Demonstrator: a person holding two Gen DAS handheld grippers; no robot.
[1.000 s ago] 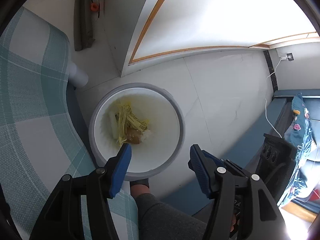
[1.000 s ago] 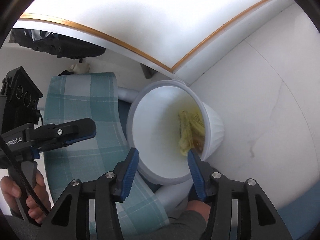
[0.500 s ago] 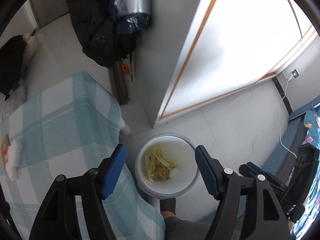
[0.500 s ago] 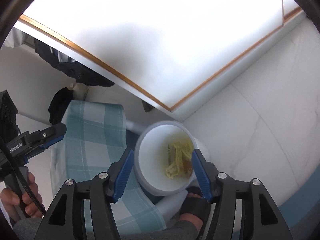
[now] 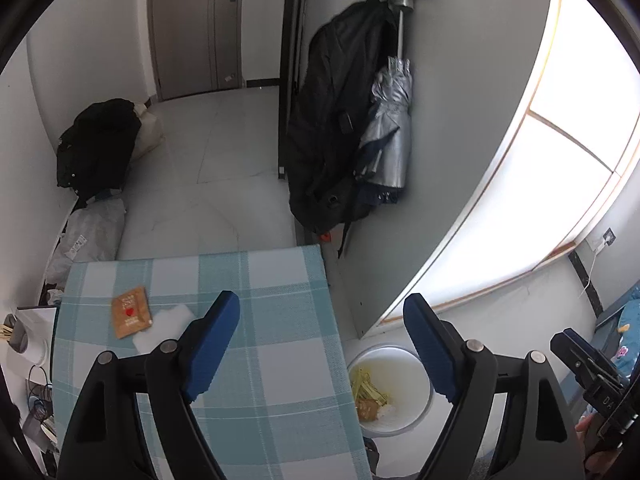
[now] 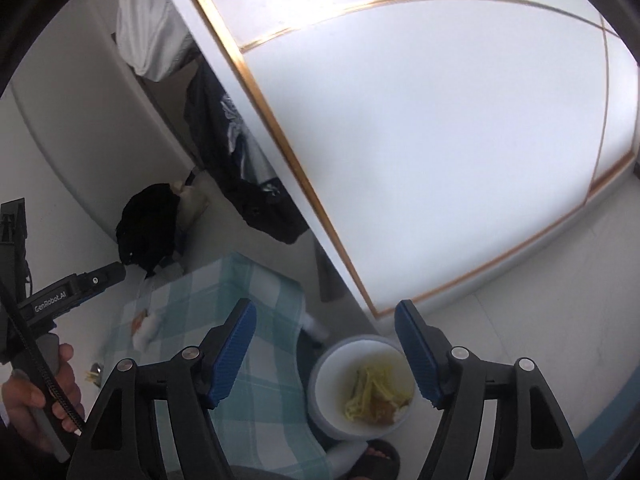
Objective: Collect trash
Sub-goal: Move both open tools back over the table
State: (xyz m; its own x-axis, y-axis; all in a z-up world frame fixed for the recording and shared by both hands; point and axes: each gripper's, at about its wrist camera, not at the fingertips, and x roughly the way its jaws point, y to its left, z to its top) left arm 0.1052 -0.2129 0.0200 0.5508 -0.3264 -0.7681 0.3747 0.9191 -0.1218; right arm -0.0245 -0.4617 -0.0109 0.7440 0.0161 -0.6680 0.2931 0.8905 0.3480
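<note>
A brown packet with a red heart and a white tissue wad lie on the checked tablecloth at the table's far left. My left gripper hangs high above the table, its jaws opening with nothing between them. On the floor beside the table stands a white bin holding yellow wrappers and brown scraps. My right gripper is also raised, jaws opening and empty, over the table edge and the white bin. The packet and tissue show blurred there.
Black jacket and silver umbrella hang on the wall by a bright window. Dark bags and a grey parcel sit on the tiled floor. A person's hand holds the left gripper's handle; a sandalled foot is by the bin.
Both grippers rose from just above the bin and tilted up, so the table top with packet and tissue came into view. Both pairs of jaws spread wider.
</note>
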